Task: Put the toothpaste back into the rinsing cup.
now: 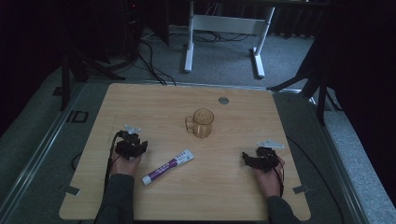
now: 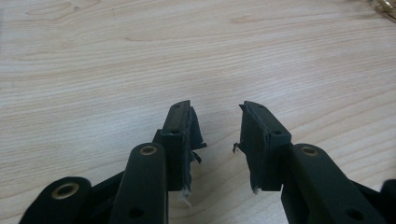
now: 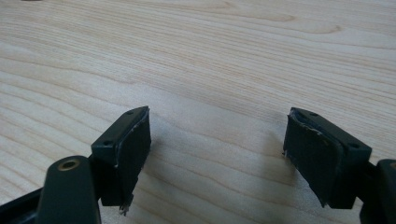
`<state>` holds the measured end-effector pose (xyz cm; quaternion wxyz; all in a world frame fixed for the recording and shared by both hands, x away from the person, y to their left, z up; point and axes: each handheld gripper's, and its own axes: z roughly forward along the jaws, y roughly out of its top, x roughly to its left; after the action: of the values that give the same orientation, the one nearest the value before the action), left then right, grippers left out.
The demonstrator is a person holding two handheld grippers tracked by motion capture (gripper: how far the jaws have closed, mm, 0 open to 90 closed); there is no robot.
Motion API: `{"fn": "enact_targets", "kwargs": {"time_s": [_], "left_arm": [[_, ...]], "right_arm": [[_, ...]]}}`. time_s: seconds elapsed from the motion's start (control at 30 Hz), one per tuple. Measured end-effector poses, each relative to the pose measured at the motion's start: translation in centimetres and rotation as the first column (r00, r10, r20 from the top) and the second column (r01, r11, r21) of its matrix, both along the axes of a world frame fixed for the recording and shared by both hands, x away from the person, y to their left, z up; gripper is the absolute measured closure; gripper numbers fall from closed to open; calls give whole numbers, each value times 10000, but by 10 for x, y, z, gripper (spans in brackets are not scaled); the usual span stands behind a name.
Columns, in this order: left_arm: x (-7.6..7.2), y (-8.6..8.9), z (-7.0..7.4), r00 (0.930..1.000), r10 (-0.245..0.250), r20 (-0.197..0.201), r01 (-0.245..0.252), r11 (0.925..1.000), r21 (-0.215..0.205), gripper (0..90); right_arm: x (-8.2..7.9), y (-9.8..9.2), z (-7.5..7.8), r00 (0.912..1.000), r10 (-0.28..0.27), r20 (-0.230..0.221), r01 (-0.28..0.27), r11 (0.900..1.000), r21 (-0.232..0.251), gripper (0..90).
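Note:
A clear amber glass mug (image 1: 202, 123) stands upright near the middle of the wooden table (image 1: 140, 102), its handle to the left. A white and purple toothpaste tube (image 1: 168, 166) lies slantwise in front of it. My left gripper (image 1: 135, 145) rests on the table just left of the tube, held by a hand. In the left gripper view the left gripper (image 2: 215, 106) is open over bare wood. My right gripper (image 1: 247, 158) sits at the table's right front, well away from both objects. The right gripper view shows that gripper (image 3: 219, 113) wide open with nothing between its pads.
A small grey disc (image 1: 223, 100) is set into the tabletop behind the mug. A sliver of the amber mug (image 2: 385, 4) shows at the top right of the left gripper view. White desk legs (image 1: 188, 46) and cables stand on the grey floor beyond the table.

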<state>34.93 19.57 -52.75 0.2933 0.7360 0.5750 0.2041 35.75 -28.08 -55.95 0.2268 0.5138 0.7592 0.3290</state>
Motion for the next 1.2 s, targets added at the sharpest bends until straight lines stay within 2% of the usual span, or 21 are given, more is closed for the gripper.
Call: {"fn": "enact_targets", "kwargs": {"time_s": [0.1,0.2,0.27,0.4,0.47,0.63,0.83,0.93,1.03,1.1,1.2], "left_arm": [[-1,0,3,9999,-169,40,169,9999,-9,625],[-1,-2,8,9990,-440,32,439,9989,184,613],[-2,-2,12,9990,-443,-33,444,9983,386,615],[-3,-2,17,9979,-638,-138,642,9976,261,616],[-4,-3,20,9963,-840,-178,843,9962,196,616],[-7,-8,28,9924,-1219,-158,1224,9917,387,612],[-3,-11,39,9881,-1514,-266,1527,9866,572,607],[-3,-13,44,9866,-1612,-256,1623,9854,508,607],[-2,-14,46,9835,-1770,-363,1783,9833,372,608],[-1,-17,50,9790,-1979,-487,1995,9794,320,608],[-1,-18,52,9774,-2043,-540,2062,9780,323,607]], "right_arm": [[0,0,0,10000,2,2,-2,10000,-1,230],[0,0,0,10000,4,7,-4,10000,-2,230],[0,0,0,10000,7,8,-7,10000,-7,230],[0,0,0,10000,6,8,-6,10000,-1,229],[0,0,0,10000,4,9,-4,10000,-4,230],[0,0,0,10000,8,10,-8,10000,0,230],[0,0,0,10000,-4,-1,4,10000,4,229],[0,0,0,10000,-7,1,7,10000,14,229],[0,0,0,10000,-8,-1,8,10000,16,229],[0,0,0,10000,-7,2,7,10000,11,230],[0,0,0,10000,-9,1,9,10000,12,230]]}}
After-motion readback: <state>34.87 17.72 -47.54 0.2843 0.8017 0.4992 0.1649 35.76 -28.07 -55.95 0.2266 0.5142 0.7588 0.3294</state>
